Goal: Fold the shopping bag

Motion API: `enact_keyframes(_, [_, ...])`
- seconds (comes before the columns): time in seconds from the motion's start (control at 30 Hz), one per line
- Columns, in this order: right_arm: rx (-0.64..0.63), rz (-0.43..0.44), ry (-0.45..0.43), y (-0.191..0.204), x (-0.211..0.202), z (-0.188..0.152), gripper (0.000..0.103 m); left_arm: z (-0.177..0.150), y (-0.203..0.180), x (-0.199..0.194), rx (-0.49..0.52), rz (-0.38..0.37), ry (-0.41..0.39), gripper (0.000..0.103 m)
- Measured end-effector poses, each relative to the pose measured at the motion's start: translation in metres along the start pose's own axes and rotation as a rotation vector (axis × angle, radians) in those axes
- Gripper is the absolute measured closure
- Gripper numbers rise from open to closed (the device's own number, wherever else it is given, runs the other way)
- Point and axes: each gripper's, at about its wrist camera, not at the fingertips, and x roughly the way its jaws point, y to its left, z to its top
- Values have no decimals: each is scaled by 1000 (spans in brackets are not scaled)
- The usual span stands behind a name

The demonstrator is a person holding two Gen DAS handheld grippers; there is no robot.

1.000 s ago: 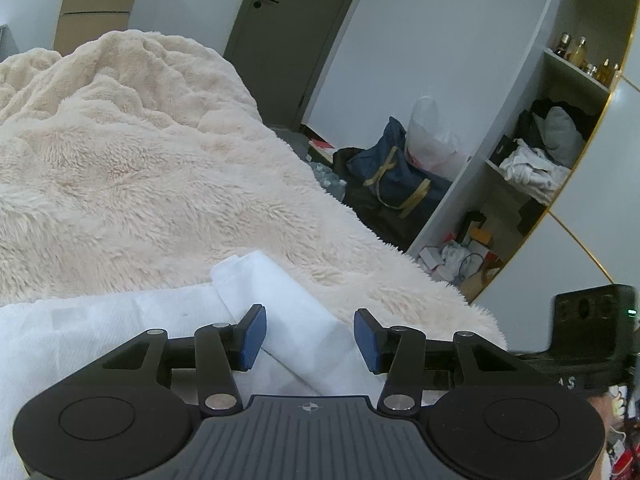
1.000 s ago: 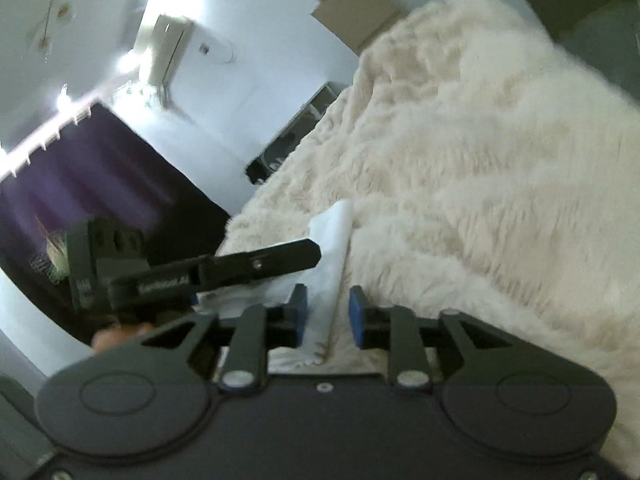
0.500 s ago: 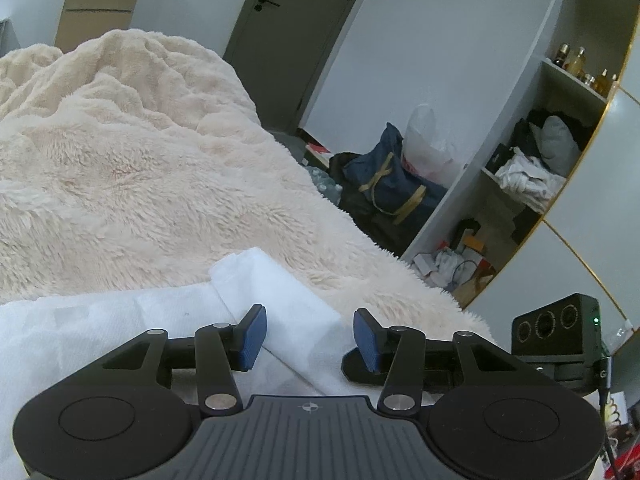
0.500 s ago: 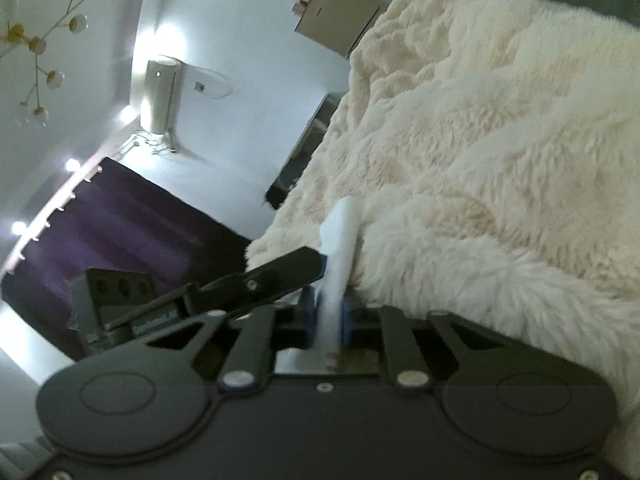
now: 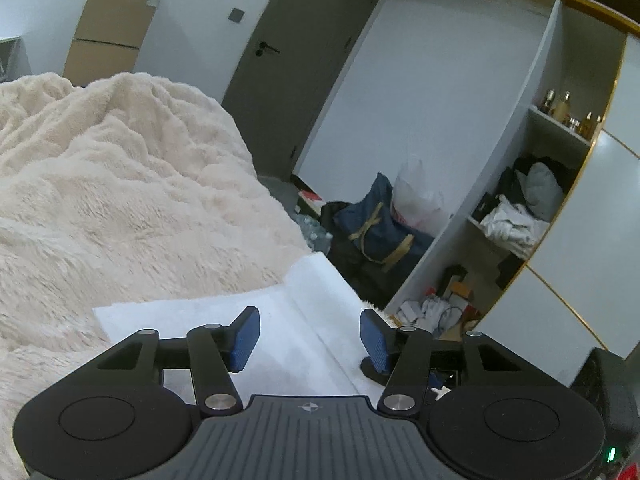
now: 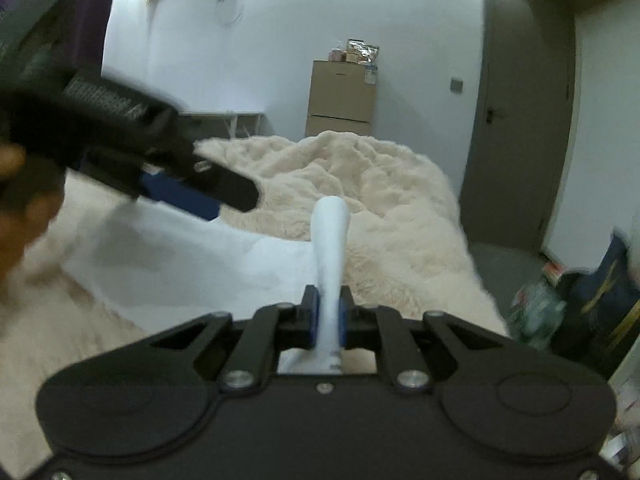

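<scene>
A white shopping bag [image 5: 296, 332] lies flat on a cream fluffy blanket [image 5: 120, 200], its right edge lifted into a raised fold. My left gripper [image 5: 310, 338] hovers just above the bag; its jaws are opening and the blue pads touch nothing. In the right wrist view my right gripper [image 6: 328, 318] is shut on the bag's edge [image 6: 330, 240], which stands up as a narrow white strip beyond the pads. The rest of the bag [image 6: 192, 264] spreads out to the left. The left gripper [image 6: 192, 188] shows there, blurred, above the bag.
The blanket covers a bed that drops off at the right to a grey floor [image 6: 508, 260]. A navy bag [image 5: 380, 224], a white plastic bag [image 5: 416, 200] and open cluttered shelves [image 5: 516, 216] stand beyond. A person's hand [image 6: 16, 216] holds the left gripper.
My right gripper closed on the bag's edge, then rolled upright and lifted it. The left gripper rose a little and its jaws widened.
</scene>
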Motion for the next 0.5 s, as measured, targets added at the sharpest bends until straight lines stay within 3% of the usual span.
enact_keyframes(0.13, [-167, -60, 13, 34, 9, -3, 93, -2, -4, 1, 13, -41, 36, 53])
enact_keyframes(0.4, [-149, -42, 35, 34, 12, -3, 89, -4, -9, 2, 22, -170, 111, 48])
enact_keyframes(0.5, [-215, -67, 34, 46, 10, -6, 89, -9, -12, 10, 55, -126, 146, 48])
